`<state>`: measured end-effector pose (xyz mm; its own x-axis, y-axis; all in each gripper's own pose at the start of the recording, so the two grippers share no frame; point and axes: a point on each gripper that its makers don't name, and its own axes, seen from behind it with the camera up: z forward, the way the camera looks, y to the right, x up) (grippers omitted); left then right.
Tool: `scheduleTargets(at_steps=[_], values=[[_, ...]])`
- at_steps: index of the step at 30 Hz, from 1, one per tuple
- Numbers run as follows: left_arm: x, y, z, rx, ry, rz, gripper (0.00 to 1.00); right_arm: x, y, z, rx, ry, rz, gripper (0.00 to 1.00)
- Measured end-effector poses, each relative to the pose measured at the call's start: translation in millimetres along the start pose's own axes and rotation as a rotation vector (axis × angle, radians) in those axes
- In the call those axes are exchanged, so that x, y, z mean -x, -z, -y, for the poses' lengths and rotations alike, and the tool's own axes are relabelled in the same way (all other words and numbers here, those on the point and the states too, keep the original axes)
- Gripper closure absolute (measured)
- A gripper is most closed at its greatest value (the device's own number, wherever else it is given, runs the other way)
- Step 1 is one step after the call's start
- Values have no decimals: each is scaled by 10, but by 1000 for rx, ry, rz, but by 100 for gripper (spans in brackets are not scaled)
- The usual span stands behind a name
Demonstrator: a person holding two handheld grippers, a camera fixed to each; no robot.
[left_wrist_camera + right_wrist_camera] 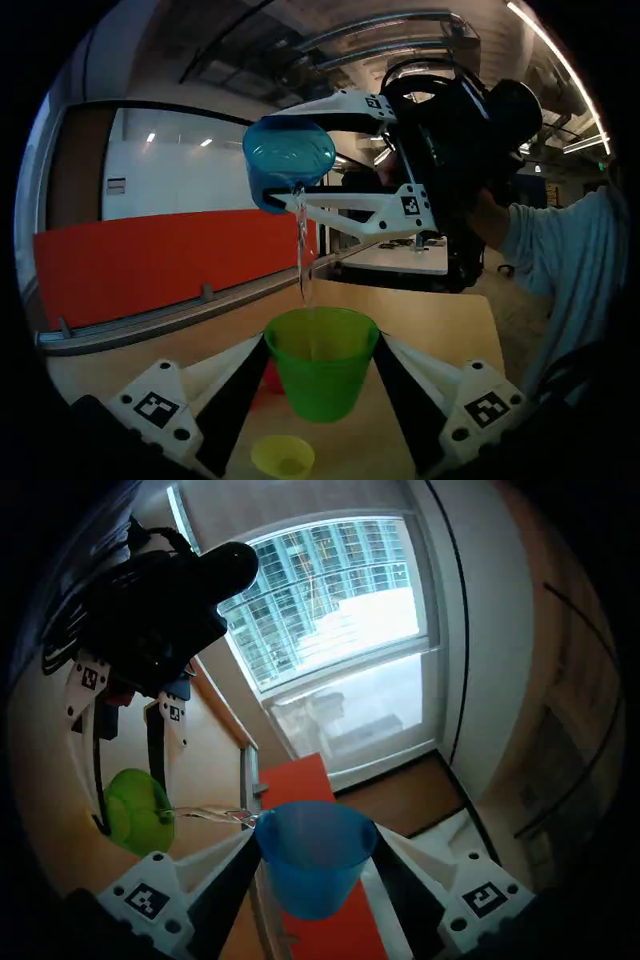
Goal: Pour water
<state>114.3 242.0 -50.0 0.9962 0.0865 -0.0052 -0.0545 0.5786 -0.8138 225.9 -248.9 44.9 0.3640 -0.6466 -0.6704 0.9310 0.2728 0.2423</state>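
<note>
Tilted blue cup [288,160] pours into green cup [322,360]

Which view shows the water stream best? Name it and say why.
The left gripper view: the water stream falls in full from the tilted blue cup into the green cup. The right gripper view shows it as a thin, faint streak between the blue cup's rim and the green cup.

Pale wooden table [436,314], orange partition [160,256] along its edge, exposed ceiling pipes [384,36], strip light [560,64], tall bright window [336,600].
</note>
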Motion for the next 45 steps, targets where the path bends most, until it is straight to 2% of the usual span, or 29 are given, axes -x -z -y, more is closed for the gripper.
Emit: scheduleTargets(at_steps=[26, 45], values=[[-23, -21, -37, 12, -2, 0, 12, -33, 25, -186, 36, 120, 8, 8], [7, -69, -15, 15, 4, 4, 12, -41, -3, -169, 31, 204, 16, 8]])
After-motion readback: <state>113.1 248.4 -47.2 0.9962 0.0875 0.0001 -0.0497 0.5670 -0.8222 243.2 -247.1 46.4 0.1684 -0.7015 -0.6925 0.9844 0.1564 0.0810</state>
